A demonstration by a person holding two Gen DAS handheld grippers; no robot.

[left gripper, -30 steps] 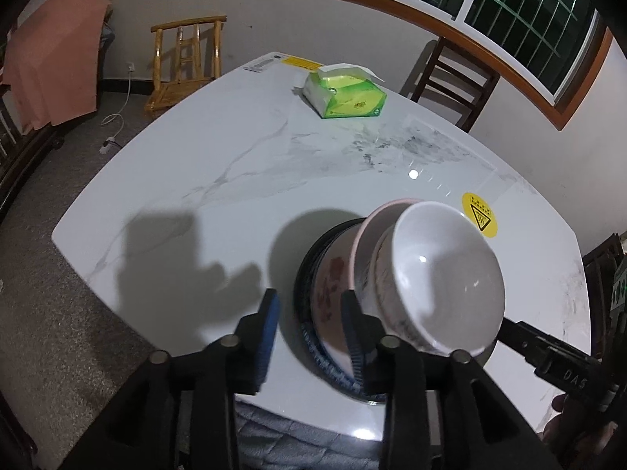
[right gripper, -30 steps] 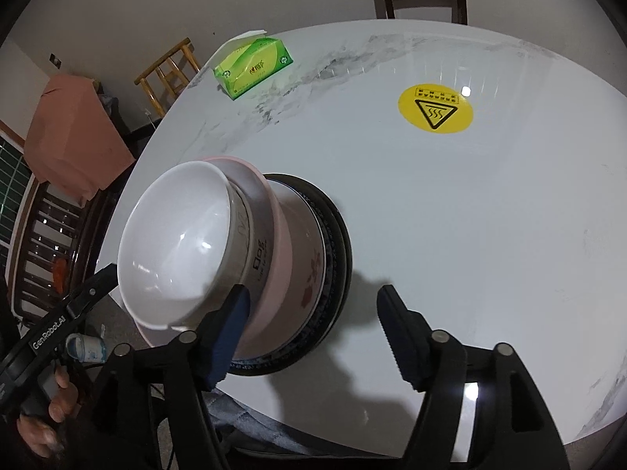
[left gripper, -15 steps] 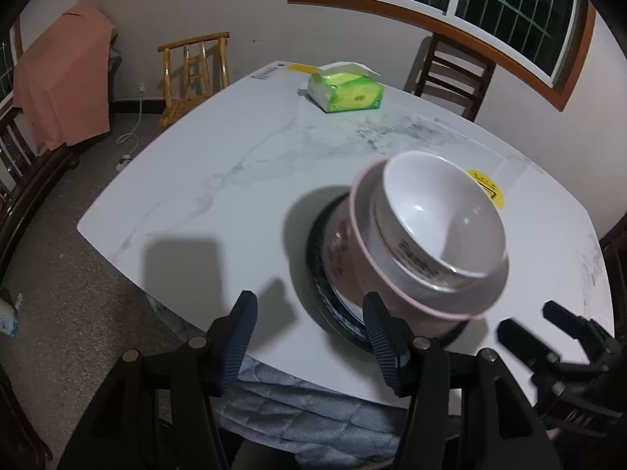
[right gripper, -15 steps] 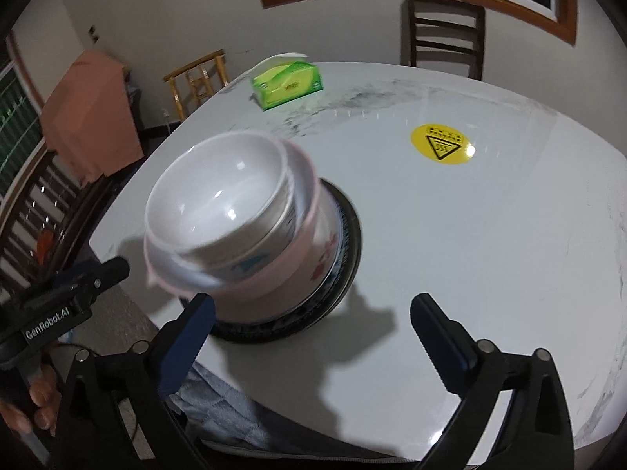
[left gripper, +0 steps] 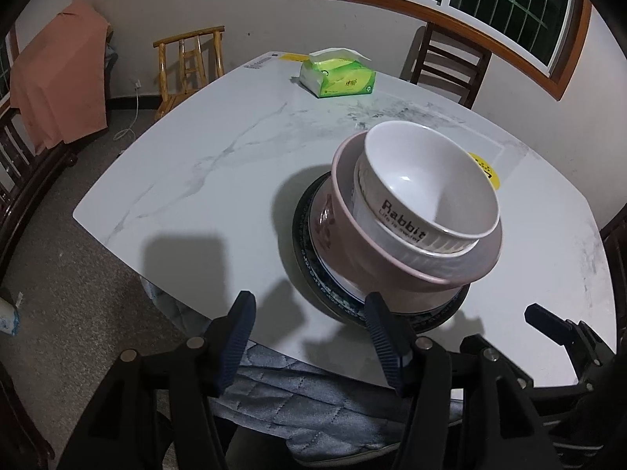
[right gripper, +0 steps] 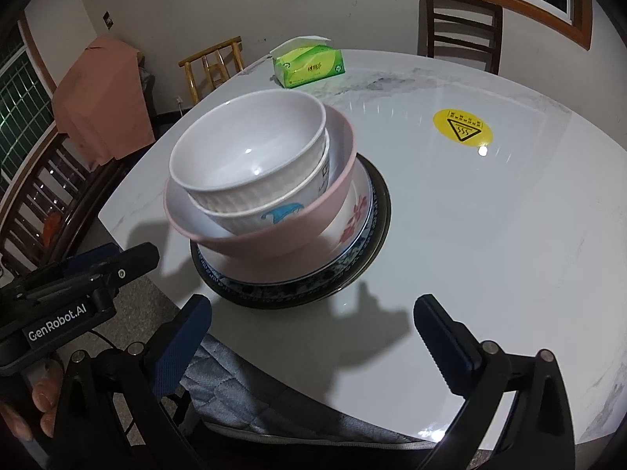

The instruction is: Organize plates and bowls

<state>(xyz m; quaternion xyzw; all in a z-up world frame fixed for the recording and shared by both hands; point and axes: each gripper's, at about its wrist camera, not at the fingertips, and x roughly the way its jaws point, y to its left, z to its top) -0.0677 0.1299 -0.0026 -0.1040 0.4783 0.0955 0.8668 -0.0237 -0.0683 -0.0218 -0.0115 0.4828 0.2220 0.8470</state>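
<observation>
bowls (right gripper: 250, 156) nest by size on plates (right gripper: 352, 243), centre frame, so the stack sits compact; left gripper (left gripper: 309, 337) and right gripper (right gripper: 313, 337), lower frame, both gape empty, clear of it.

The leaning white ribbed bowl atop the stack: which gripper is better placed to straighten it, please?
Probably the left gripper: the white ribbed bowl leans toward it, and its jaws are open and empty.
</observation>
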